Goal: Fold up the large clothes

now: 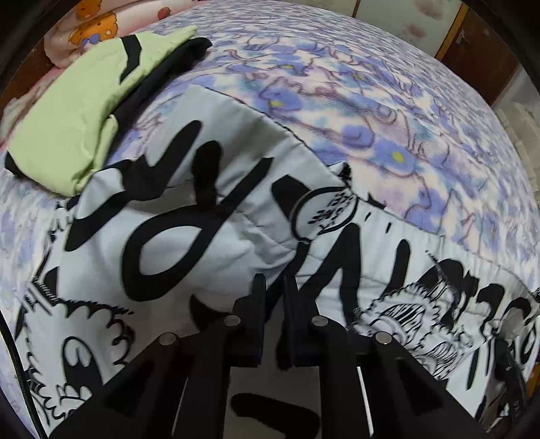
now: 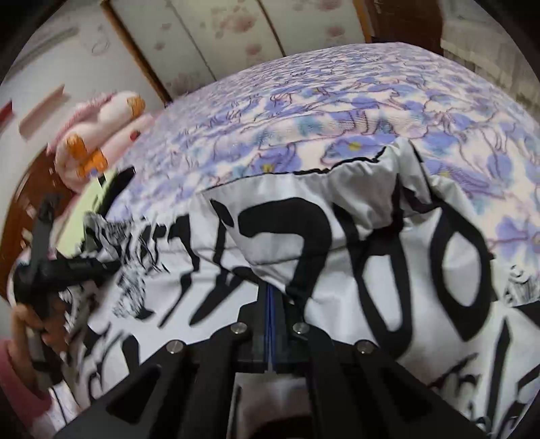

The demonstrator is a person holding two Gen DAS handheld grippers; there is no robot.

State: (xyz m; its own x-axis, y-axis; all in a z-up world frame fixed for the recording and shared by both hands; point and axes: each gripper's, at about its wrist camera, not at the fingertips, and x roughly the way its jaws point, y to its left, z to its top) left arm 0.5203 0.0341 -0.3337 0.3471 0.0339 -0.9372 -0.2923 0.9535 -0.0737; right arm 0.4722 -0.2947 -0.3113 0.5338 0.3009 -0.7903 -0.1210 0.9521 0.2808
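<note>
A large white garment (image 1: 209,236) printed with black lettering and cartoon drawings lies spread over the bed, with one part folded over on top. My left gripper (image 1: 275,283) points steeply down at it, its narrow jaws pinching a raised fold of the white cloth. In the right wrist view the same garment (image 2: 388,270) bulges up around my right gripper (image 2: 271,290), which is shut on a fold of it. At the left of that view a hand (image 2: 37,324) in a pink sleeve holds the left gripper (image 2: 108,266), with bunched cloth at its tip.
The bed carries a blue-and-purple floral blanket (image 1: 388,111). A folded light-green and black garment (image 1: 77,111) lies near the bed's head, beside a pink plush pillow (image 2: 101,141). A wooden headboard (image 2: 30,202) and flowered wardrobe doors (image 2: 219,30) stand beyond.
</note>
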